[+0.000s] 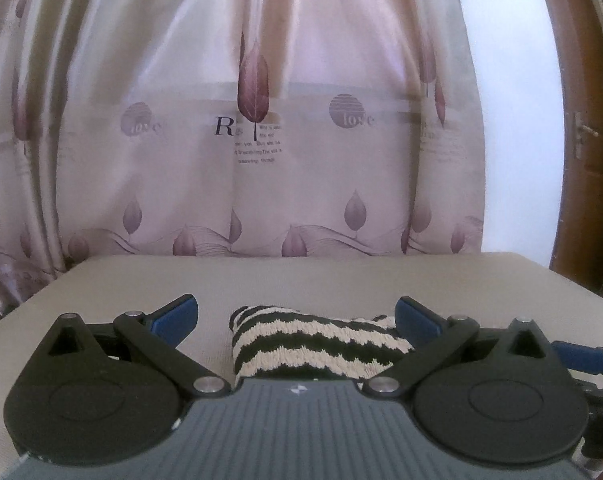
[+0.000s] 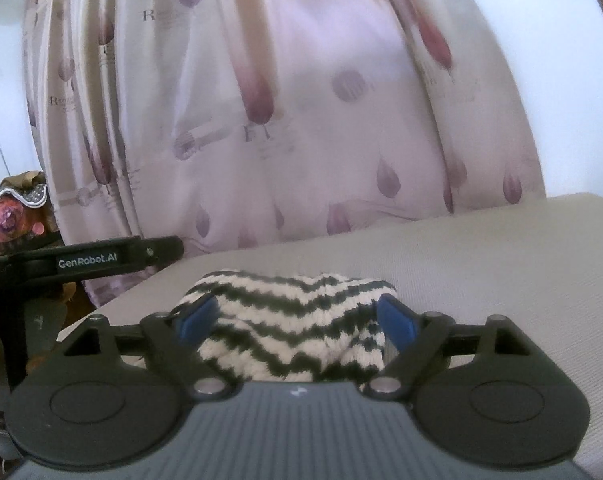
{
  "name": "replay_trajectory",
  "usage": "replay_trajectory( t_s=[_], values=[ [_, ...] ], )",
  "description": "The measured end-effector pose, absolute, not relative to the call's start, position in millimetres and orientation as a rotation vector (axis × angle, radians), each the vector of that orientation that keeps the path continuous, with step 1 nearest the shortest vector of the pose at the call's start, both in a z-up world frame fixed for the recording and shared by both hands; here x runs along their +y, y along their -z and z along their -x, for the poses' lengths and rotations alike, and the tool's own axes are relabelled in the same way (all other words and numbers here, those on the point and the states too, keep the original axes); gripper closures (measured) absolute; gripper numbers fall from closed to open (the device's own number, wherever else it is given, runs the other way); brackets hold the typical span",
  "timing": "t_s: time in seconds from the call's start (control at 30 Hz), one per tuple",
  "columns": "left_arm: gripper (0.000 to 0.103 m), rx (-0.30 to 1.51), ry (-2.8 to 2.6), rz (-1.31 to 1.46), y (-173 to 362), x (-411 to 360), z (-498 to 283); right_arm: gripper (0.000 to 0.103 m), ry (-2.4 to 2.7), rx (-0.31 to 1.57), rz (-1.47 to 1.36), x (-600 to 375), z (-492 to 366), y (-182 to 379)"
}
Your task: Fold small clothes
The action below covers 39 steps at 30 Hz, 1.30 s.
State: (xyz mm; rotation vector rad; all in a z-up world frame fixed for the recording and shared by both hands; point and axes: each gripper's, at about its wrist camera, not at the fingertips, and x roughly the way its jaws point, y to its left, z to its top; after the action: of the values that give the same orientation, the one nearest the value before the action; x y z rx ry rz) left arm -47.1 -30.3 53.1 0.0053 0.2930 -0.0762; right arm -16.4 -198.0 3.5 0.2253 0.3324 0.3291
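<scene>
Your right gripper (image 2: 297, 318) stands wide open and holds nothing: its 2 blue pads (image 2: 397, 322) sit on either side of the black-and-white zigzag knit garment (image 2: 293, 320) and I see no pressing on the knit. Your left gripper (image 1: 297, 318) is open wide too, also empty, with the same garment (image 1: 309, 344) lying just in front of its body and between its fingers. The garment rests as a small bundle on the grey table cover (image 1: 301, 276), in front of the leaf-print curtain (image 1: 253, 120), and I judge it is already folded at least once.

What can go wrong from here: the knit is thick and springy, so the fold may open again by itself when nothing keeps it down. If you pull a gripper away low, a pad can catch the loops and drag the bundle out of shape. The 2 grippers are near each other, the left one's black arm (image 2: 85, 260) shows at the side of the right view, so a quick move could make them collide.

Hidden parts: the near edge of the garment is behind each gripper body, so I cannot tell how neat the fold is, or what kind of garment it is. The right view is a little blurred
</scene>
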Motion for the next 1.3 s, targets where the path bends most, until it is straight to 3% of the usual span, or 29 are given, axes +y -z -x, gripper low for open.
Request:
replay_trajectory(
  t_s=[1.3],
  values=[
    [0.0, 0.331, 0.042, 0.01, -27, -22, 44, 0.014, -0.309, 0.344, -0.155, -183, 23, -1]
  ],
)
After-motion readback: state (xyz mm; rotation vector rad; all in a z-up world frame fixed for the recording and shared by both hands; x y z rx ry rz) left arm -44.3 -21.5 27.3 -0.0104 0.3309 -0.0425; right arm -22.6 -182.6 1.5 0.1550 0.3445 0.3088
